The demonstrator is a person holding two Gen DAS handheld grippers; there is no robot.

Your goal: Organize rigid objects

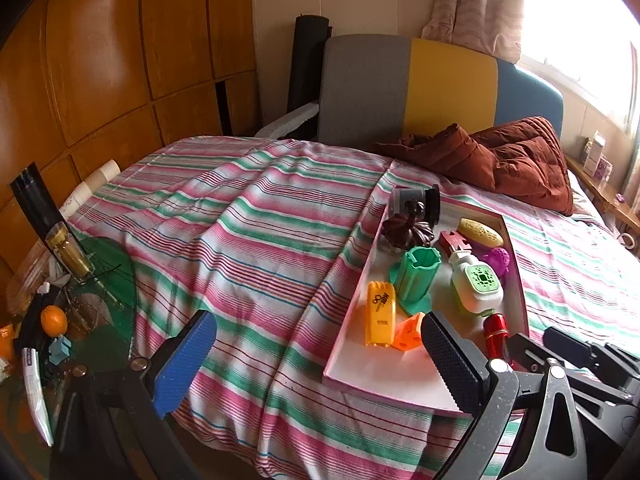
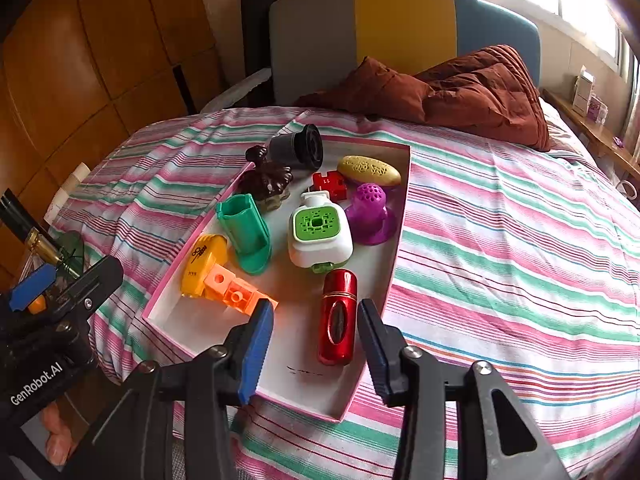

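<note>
Jaws of both grippers stand apart over the toy-filled tray (image 2: 401,216).

Tray (image 2: 400,216) on bed (image 2: 500,240), toys inside, quilt (image 2: 460,92) behind it

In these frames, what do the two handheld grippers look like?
Both are black, scissor-like linkages with silver pivot bolts. The left gripper has one blue ribbed pad and one black knurled pad; its body reads GenRobot.AI in white. The right gripper has blue-edged ribbed pads. No cables visible.
</note>
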